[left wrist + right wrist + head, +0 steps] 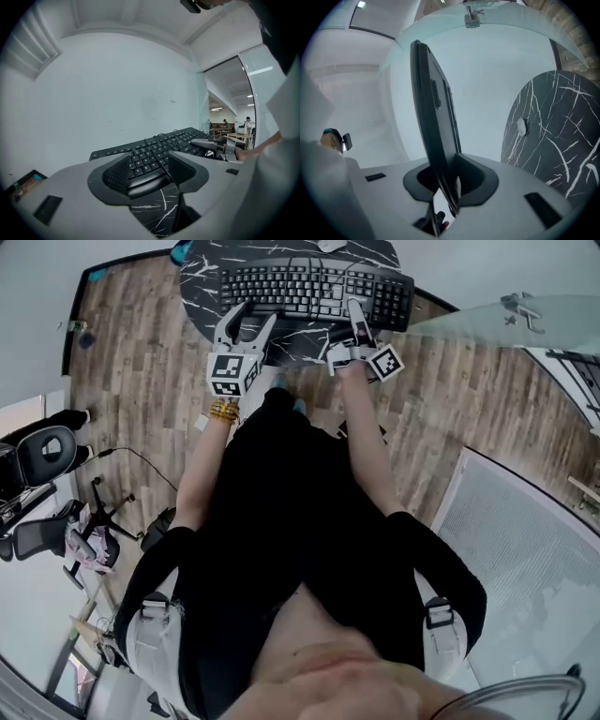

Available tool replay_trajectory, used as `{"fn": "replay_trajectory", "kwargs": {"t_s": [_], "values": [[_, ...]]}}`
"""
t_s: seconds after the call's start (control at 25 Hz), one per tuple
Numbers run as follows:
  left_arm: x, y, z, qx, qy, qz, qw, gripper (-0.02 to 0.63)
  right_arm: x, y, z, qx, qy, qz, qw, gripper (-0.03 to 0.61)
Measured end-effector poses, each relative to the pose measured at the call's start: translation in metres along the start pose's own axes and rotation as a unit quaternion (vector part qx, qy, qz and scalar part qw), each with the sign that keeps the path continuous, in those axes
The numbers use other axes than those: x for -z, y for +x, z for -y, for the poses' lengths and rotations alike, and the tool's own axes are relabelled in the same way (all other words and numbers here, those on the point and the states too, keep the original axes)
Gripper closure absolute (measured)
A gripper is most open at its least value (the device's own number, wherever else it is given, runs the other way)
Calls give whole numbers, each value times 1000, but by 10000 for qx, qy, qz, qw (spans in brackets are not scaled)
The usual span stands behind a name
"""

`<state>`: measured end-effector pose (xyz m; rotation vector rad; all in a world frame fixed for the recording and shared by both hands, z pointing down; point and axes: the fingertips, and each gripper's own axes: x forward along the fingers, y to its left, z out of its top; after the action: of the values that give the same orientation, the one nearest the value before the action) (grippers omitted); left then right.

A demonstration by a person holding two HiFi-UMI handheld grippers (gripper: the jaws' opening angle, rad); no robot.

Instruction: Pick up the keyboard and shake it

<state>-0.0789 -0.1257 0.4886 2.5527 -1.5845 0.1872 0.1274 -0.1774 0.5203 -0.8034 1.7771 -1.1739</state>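
Wood planks make the floor [131,381], the biggest thing in the head view. On it stands a round black desk [202,277] with white lines like cracks. A person [300,549] in a black top stands at the desk, and 2 black chairs [47,454] sit off to the left side. Next comes the black keyboard [309,287]. It is up in the air over the desk, not lying on it, with 1 long side toward the person. Both tongs are at that near side. The left tongs [249,324] are spread wide, and the round front edge of the keyboard sits between their 2 sides without being squeezed. The right tongs [356,317] are almost pressed together and pinch the thin edge of the keyboard, which looks like a dark blade standing up in the right gripper view. A thin black cord [159,163] lies in loops over the keys. A small white thing [520,126] rests on the desk, and I cannot tell what it is.
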Motion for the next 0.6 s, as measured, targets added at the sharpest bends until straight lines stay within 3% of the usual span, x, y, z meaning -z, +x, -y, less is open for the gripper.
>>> {"fn": "replay_trajectory", "kwargs": {"t_s": [0.44,0.6], "values": [[-12,8,-45,108,81,135,9998,359,9,38,-23,-56,-355,-19,9994,497],[-11,11,-58,177,40,170,9997,359,10,48,-34,30,-711,-31,9975,497]]}}
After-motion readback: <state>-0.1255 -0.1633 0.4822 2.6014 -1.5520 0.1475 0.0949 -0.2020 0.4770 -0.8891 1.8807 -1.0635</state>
